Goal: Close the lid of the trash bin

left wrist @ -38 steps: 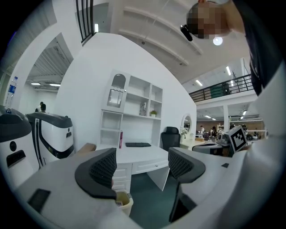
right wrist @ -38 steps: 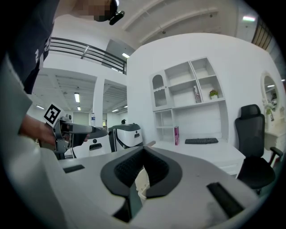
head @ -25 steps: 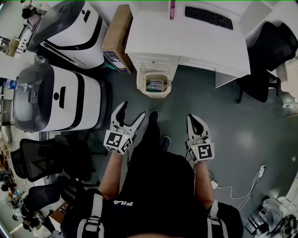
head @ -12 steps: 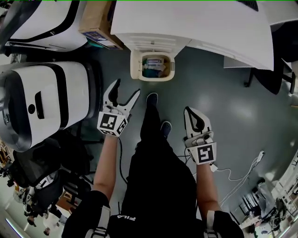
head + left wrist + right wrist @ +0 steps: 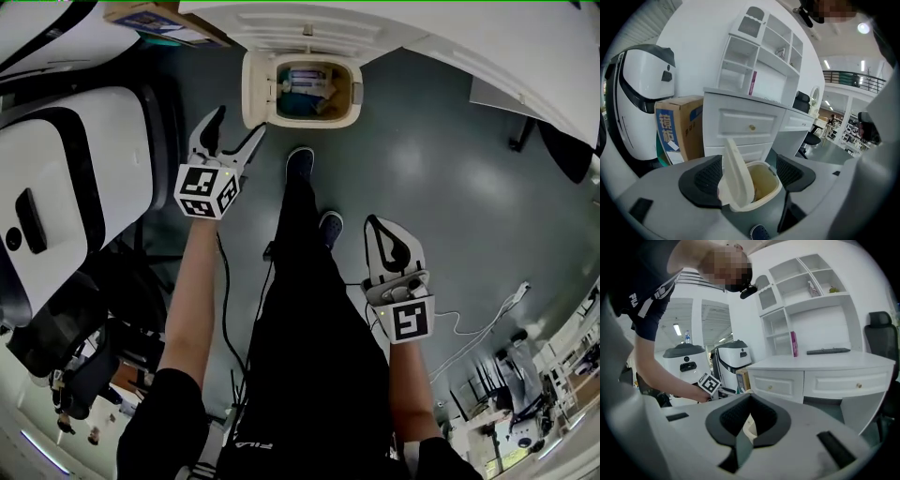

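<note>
The cream trash bin (image 5: 302, 119) stands open on the floor against the white desk, with rubbish inside. Its lid (image 5: 252, 89) stands upright on the bin's left side. My left gripper (image 5: 232, 139) is open and reaches to the bin's near left corner. In the left gripper view the raised lid (image 5: 738, 176) and the bin's rim (image 5: 774, 188) show between the spread jaws of the left gripper (image 5: 749, 174), not touched. My right gripper (image 5: 389, 246) hangs back beside the person's right leg, shut and empty. In the right gripper view its pads (image 5: 764, 416) meet, with a sliver of cream bin behind.
A white desk with drawers (image 5: 309, 28) rises behind the bin. A large white-and-black machine (image 5: 56, 178) stands at the left, a cardboard box (image 5: 155, 17) beyond it. The person's shoe (image 5: 298, 164) is just before the bin. A white cable (image 5: 478, 323) lies at the right.
The person has stepped up to the bin, which now sits nearer and larger. My left gripper has moved forward to the bin's left corner. The right gripper stayed low and shut.
</note>
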The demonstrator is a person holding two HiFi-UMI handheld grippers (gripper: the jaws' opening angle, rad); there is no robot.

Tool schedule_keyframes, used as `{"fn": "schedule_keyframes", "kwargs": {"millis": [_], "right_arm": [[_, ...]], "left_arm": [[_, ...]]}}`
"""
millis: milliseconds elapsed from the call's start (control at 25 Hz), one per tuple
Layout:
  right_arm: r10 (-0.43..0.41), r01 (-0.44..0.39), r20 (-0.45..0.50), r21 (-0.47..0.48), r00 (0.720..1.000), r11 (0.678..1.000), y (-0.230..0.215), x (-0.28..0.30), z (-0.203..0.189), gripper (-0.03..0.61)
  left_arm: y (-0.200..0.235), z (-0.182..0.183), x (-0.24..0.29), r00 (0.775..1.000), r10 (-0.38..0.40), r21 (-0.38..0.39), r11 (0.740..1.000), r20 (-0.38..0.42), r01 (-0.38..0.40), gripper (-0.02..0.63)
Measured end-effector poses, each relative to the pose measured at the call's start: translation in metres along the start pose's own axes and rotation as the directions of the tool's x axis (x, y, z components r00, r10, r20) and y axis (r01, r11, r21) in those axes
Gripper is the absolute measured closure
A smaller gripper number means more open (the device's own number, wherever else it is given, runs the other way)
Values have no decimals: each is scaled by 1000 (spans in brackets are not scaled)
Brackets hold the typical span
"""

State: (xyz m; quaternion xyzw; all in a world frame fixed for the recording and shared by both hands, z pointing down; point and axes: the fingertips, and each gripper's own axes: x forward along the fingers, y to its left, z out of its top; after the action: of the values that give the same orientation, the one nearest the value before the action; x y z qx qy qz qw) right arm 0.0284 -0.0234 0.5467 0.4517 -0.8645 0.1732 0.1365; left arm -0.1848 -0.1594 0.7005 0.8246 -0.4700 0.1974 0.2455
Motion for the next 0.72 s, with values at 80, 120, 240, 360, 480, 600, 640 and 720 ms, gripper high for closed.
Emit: {"fn": "schedule_keyframes", "kwargs": {"millis": [80,120,240,360,480,600,640,720], "right_arm": [[1,-1,-10,9,1000,1000,-4,2,-13,572],[-1,1,-13,14,1000,1000,-5,4,-18,572],[-9,9,-19,27,1000,1000,-7,7,-32,572],[-9,11,-51,45,999,999,-7,9,-50,572],[-4,9,-86,66,996,998,-8,11,-66,572],[-8,18,-104,98,995,995,-8,10,-76,572],[-11,23,-112,111,994,994,-9,10,-79,572],[-22,38,-111,138,994,990,-12,11,-81,572]], "left_arm": [[6,-8,14,1000,0,-7,1000,-17,0,242],[8,-10,20,1000,-4,-9,1000,-24,4,242],[13,-18,34,998,-25,-3,1000,-51,25,242],[14,-18,42,998,-32,54,998,-60,35,250],[16,-14,46,999,-45,-3,999,-27,45,362],[8,-12,49,995,-100,-64,993,-16,99,448],[3,-12,50,994,-112,-56,992,-20,110,448],[-7,-10,56,993,-118,-22,993,-30,117,448]]}}
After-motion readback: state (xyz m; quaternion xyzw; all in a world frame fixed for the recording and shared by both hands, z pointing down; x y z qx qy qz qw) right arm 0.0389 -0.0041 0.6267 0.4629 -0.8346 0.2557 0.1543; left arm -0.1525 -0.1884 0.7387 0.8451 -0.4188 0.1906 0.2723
